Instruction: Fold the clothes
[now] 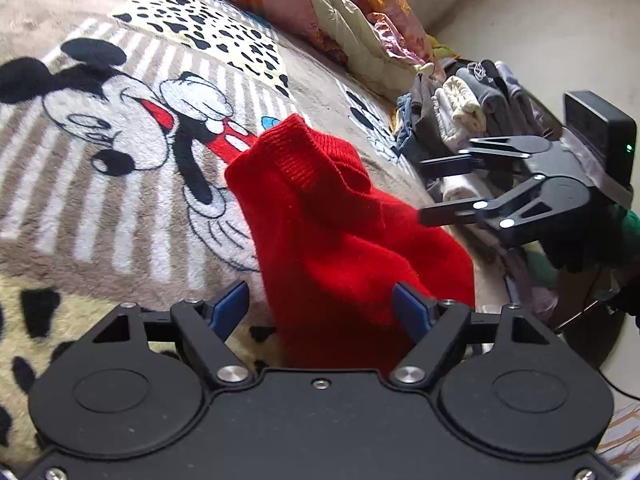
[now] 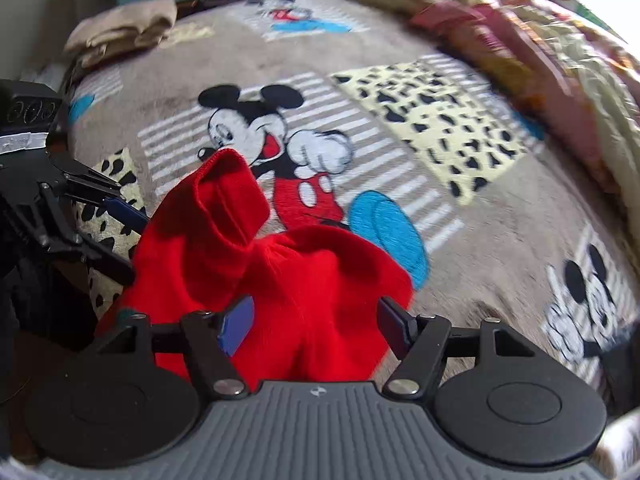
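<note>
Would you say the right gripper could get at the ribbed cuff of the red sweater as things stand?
Probably yes. The right gripper has open jaws over the red sweater, and the ribbed cuff stands up just ahead with nothing covering it; the left gripper sits off to one side.

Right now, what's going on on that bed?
A person works two handheld grippers over a red knit garment bunched up on a cartoon-mouse blanket. The left gripper and the right gripper are both open, with red fabric lying between their fingers, neither clamped. No neat fold shows yet. A pile of other clothes sits at the bed's edge.
</note>
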`<action>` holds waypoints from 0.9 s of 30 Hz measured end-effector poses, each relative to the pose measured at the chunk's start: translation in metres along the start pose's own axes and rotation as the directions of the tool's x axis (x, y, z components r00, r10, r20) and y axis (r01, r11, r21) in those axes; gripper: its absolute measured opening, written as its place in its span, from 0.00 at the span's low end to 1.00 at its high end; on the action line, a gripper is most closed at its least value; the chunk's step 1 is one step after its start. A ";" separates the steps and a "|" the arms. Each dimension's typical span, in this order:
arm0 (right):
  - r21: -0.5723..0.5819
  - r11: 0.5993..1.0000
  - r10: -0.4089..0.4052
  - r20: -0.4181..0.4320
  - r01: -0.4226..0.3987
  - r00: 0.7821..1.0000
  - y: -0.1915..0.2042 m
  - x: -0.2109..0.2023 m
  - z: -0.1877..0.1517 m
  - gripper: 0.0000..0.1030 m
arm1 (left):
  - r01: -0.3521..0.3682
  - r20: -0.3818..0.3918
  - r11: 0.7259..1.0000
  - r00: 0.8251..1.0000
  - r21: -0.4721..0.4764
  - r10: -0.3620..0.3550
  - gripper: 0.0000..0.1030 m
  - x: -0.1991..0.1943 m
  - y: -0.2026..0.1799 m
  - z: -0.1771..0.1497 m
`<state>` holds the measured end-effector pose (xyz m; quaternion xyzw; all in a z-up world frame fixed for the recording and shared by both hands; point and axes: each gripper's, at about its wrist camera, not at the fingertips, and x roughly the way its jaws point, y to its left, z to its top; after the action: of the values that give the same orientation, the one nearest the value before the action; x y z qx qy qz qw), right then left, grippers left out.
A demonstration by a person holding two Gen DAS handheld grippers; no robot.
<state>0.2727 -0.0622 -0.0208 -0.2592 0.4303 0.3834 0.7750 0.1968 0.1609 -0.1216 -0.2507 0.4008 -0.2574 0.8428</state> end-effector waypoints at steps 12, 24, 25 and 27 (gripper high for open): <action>0.067 0.994 0.097 -0.140 -0.089 0.985 -0.008 0.071 0.023 0.48 | 0.022 0.079 0.999 0.997 -0.043 -0.018 0.55 0.017 0.004 0.012; 0.323 0.945 0.041 0.060 -0.058 0.997 -0.023 0.008 -0.070 0.21 | -0.036 0.156 0.999 0.987 -0.029 0.040 0.18 -0.001 0.001 0.016; 0.353 0.934 0.033 0.078 -0.059 0.996 -0.025 0.002 -0.079 0.21 | -0.035 0.140 0.999 0.989 -0.034 0.039 0.18 0.002 0.000 0.015; 0.412 0.909 0.016 0.113 -0.061 0.994 -0.029 -0.011 -0.098 0.21 | -0.035 0.100 0.999 0.994 -0.031 0.038 0.18 0.008 -0.001 0.012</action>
<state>0.2470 -0.1542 -0.0580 -0.0593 0.4649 0.3120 0.8265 0.2110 0.1579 -0.1187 -0.2685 0.3661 -0.2231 0.8626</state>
